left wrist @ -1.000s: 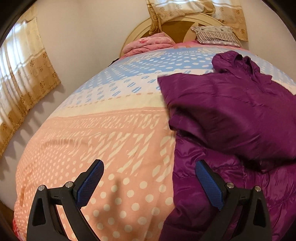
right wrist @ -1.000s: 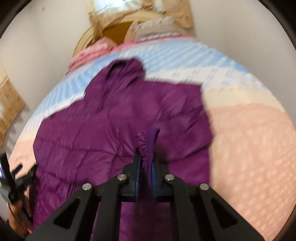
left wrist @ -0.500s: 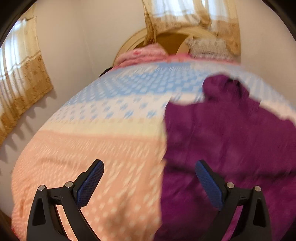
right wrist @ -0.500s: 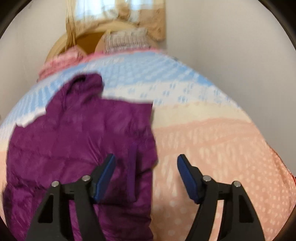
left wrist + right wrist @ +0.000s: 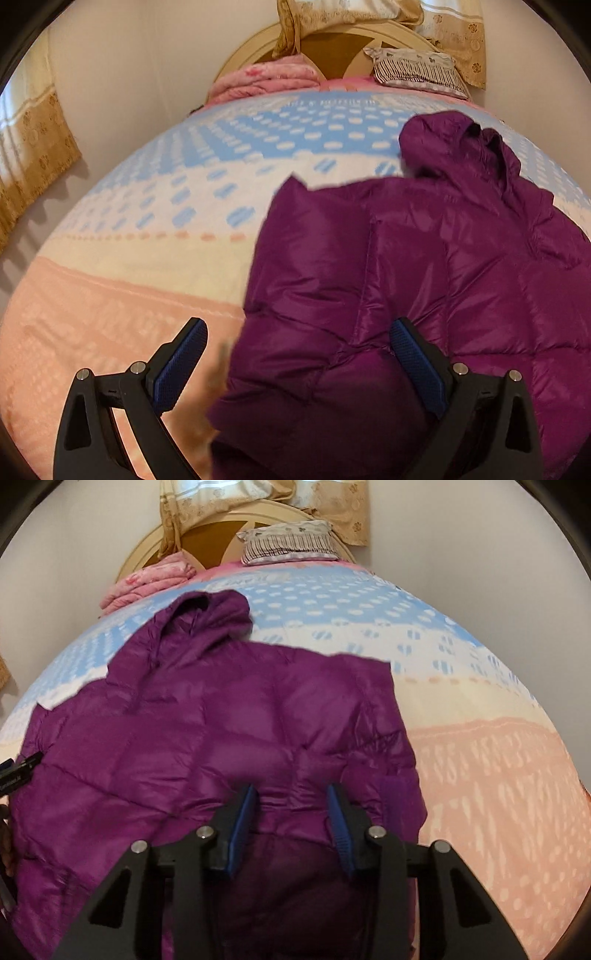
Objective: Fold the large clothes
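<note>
A purple hooded puffer jacket (image 5: 424,266) lies on the bed with both sleeves folded in over the body and its hood (image 5: 454,144) towards the headboard. My left gripper (image 5: 295,354) is open and empty over the jacket's left lower edge. In the right wrist view the jacket (image 5: 207,738) fills the middle. My right gripper (image 5: 291,812) is partly open and empty, low over the jacket's lower right part near the folded sleeve cuff (image 5: 395,794).
The bed has a pink, cream and blue dotted cover (image 5: 129,258). A folded pink blanket (image 5: 266,77) and a striped pillow (image 5: 417,68) lie by the round headboard (image 5: 207,528). Walls stand close on both sides. Curtains (image 5: 33,147) hang at the left.
My right gripper let go of the sleeve cuff, opened wide, then narrowed and moved left over the jacket. My left gripper moved right over the jacket's edge, still open.
</note>
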